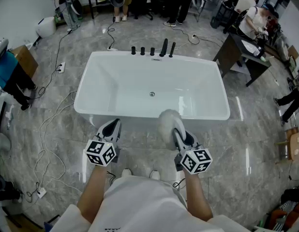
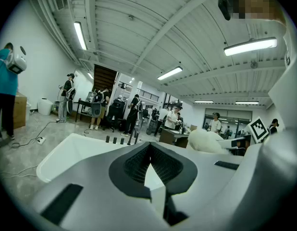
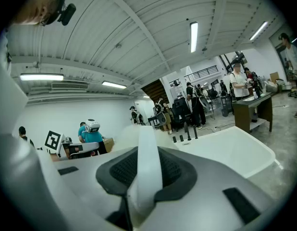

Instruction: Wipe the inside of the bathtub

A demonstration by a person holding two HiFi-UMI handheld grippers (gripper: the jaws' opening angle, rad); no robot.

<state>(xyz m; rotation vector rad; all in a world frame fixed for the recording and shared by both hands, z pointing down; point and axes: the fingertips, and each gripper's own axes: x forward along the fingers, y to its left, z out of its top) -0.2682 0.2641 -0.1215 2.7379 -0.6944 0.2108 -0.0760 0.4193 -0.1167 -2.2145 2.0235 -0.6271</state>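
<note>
Bathtub (image 1: pixel 135 83) on floor straight ahead, just beyond both grippers. Right gripper (image 1: pixel 180 138) clamped on handle of fluffy white wiper (image 1: pixel 167 120); head over near rim, seemingly poised for entry. Left gripper (image 1: pixel 111 128) jaws together, holding nothing, likely spare.

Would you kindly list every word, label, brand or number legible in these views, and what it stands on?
Nothing reads clearly.
Dark print on the person's white shirt: cut by the frame edge, too small to read.
Marker cubes: square patterns only, no words.
</note>
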